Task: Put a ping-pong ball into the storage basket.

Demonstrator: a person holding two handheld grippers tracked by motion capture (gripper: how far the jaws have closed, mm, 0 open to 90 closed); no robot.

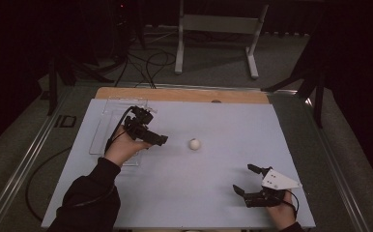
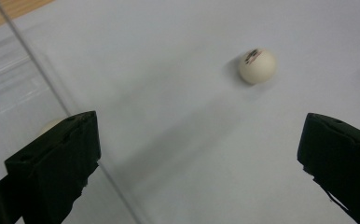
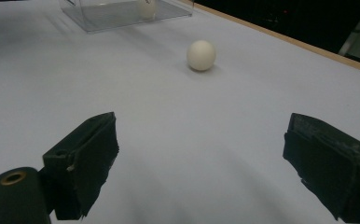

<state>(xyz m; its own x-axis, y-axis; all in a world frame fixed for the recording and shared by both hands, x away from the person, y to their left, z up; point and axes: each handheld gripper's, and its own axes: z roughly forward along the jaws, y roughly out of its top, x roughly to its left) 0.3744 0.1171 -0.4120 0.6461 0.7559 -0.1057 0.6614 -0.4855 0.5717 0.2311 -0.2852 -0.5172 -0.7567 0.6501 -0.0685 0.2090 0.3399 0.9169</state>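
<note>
White ball [image 1: 194,144] sits loose mid-surface, both grippers spread wide and holding nothing.

Over on the left, the left gripper [image 1: 148,135] hangs by the clear tray [image 1: 102,126], fingers [image 2: 59,161] released, the ball [image 2: 257,66] lying ahead of them on the pale surface [image 1: 213,188] with a dark mark on its top. A second pale ball [image 3: 146,8] rests inside that tray [image 3: 122,14]. Near the front right edge, the right gripper [image 1: 246,180] is also released, fingers [image 3: 87,161] wide apart, well short of the loose ball [image 3: 201,55].
</note>
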